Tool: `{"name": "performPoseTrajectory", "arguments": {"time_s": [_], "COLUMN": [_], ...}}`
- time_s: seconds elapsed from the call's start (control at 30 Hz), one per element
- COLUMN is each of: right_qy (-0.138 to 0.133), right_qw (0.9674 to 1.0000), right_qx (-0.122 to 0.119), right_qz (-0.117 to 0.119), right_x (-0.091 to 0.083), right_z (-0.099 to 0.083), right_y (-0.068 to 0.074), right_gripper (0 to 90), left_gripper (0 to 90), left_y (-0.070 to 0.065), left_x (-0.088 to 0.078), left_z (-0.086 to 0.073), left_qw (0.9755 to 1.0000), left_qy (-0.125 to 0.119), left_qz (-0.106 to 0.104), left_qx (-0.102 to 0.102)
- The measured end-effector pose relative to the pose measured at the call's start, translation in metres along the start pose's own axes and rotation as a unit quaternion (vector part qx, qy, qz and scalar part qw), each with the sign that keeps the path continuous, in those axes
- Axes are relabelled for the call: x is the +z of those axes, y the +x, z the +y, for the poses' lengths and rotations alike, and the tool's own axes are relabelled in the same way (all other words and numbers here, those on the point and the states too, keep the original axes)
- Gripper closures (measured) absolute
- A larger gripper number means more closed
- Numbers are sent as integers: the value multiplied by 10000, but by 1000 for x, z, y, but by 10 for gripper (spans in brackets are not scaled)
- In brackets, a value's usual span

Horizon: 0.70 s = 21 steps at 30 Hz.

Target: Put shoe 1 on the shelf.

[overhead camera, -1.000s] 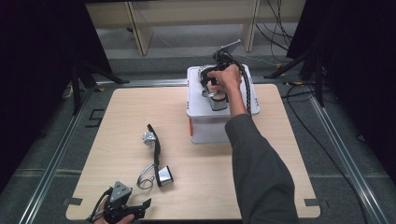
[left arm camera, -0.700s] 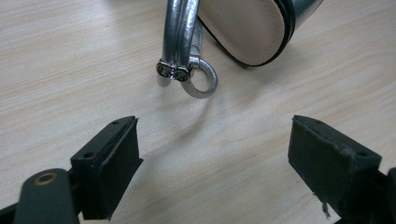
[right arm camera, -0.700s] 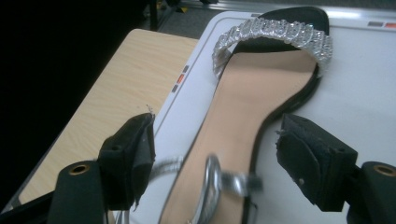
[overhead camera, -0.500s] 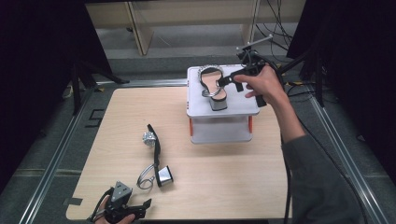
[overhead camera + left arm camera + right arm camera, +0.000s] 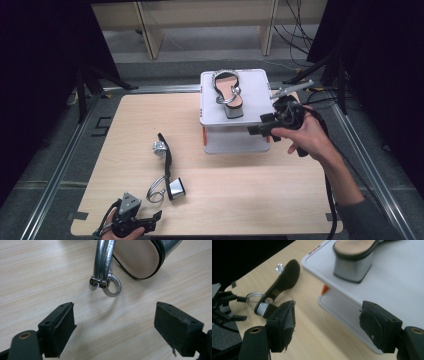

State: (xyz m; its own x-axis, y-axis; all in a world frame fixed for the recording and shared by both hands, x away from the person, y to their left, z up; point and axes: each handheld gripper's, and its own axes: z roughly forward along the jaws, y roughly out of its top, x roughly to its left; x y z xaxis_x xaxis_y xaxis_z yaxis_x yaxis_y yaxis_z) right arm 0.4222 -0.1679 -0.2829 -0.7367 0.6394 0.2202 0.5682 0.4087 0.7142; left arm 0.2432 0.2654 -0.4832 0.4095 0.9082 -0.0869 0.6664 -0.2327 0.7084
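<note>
Change: the right hand-held gripper (image 5: 261,130) has been drawn back off the white box top toward 4 o'clock since half a second ago; one sandal has been left standing on the box, and the left hand-held gripper is unmoved.
Surface: a pale wooden surface (image 5: 240,200) is seen in a dark room, with grey floor, metal rails at its sides, wooden furniture legs and cables at 12 o'clock.
White box (image 5: 255,95): one is counted, placed toward 1 o'clock on the surface.
Sandals: two are counted. The silver block-heeled sandal (image 5: 227,92) is set upright on the box top; the second sandal (image 5: 166,165) is laid on its side on the surface at 8 o'clock, its strap ring (image 5: 112,287) near the left jaws.
Right hand-held gripper: jaws are spread and empty, held just beside the box edge.
Left hand-held gripper (image 5: 145,220): jaws are spread and empty, held at 7 o'clock.
</note>
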Motion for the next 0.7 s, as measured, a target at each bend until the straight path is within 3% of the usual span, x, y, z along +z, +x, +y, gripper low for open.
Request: {"name": "performPoseTrajectory", "arguments": {"time_s": [0.03, 0.1, 0.17, 0.2, 0.27, 0.37, 0.4, 0.47, 0.53, 0.57, 0.63, 0.7], "right_qy": [12, 54, 9, 43, -40, -146, -88, 96, 116, 150, 242, 317], "right_qw": [10000, 9998, 9994, 9995, 9992, 9986, 9985, 9979, 9980, 9980, 9981, 9979], "right_qx": [-34, -115, -278, -184, -267, -254, -260, -357, -277, -287, -163, -116], "right_qz": [52, 151, 186, 238, 298, 448, 477, 538, 563, 537, 551, 550], "right_x": [1, 4, 9, 12, 18, 32, 37, 47, 53, 57, 64, 71], "right_z": [-6, -17, -28, -33, -44, -62, -67, -76, -83, -87, -96, -103], "right_y": [2, 7, 10, 13, 15, 20, 22, 21, 21, 20, 17, 15], "right_gripper": [290, 292, 292, 292, 293, 304, 305, 300, 303, 303, 304, 305], "left_gripper": [161, 162, 163, 165, 168, 168, 168, 170, 170, 170, 171, 171], "left_y": [1, 1, 0, 0, 1, 1, 1, -1, -2, 0, 1, -1], "left_x": [1, 0, 1, 1, 2, 3, 3, 4, 4, 5, 5, 6], "left_z": [0, 1, 2, 3, 3, 5, 6, 7, 7, 7, 8, 9], "left_qw": [9999, 9999, 10000, 10000, 9998, 10000, 9998, 9999, 10000, 9997, 9998, 9999], "left_qy": [71, 83, -29, 26, 54, 49, 62, 2, -46, 19, -6, -46], "left_qz": [110, 112, 2, 15, 132, 45, 94, 58, 48, 162, 71, 96], "left_qx": [71, 100, 21, 46, 99, 70, 154, 89, 50, 170, 176, 90]}}
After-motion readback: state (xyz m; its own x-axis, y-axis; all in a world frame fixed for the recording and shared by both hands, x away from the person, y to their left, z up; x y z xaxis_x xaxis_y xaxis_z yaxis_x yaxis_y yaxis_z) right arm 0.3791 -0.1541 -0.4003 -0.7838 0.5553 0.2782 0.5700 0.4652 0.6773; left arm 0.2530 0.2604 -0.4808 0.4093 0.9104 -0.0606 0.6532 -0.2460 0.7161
